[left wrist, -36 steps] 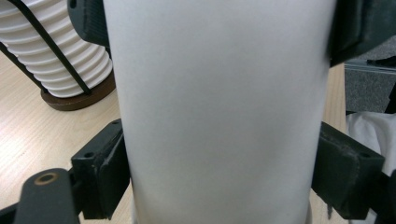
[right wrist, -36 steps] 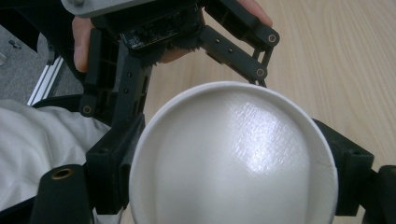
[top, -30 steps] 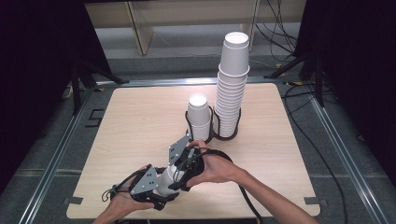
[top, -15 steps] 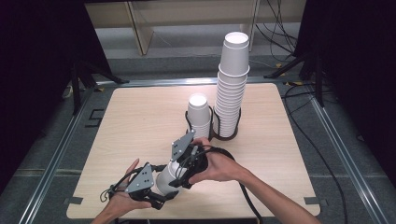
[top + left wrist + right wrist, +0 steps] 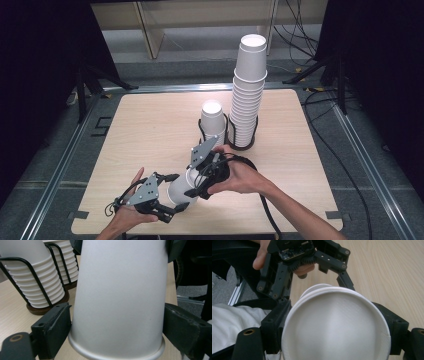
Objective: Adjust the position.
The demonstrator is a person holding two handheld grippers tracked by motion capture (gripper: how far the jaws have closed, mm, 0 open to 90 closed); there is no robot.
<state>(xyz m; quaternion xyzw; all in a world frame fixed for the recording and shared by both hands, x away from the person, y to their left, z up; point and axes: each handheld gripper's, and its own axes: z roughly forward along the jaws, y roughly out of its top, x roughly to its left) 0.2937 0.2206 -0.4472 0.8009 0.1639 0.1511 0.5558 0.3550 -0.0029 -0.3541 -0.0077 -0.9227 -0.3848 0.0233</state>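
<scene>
From the high view, the paper cup (image 5: 181, 190) lies on its side at the table's (image 5: 150, 125) 6 o'clock edge. Your left gripper (image 5: 172, 194) is at its 8 o'clock and your right gripper (image 5: 200, 187) at its 2 o'clock.

In the left gripper view, the jaws have just been opening. They stand parted with the cup between them, pads right at its wall. Centre them on its end before you squeeze.

In the right gripper view, the jaws are clamped on the cup's rim. Grip lightly, because paper probably buckles, and hold steady until the left gripper bites.
</scene>
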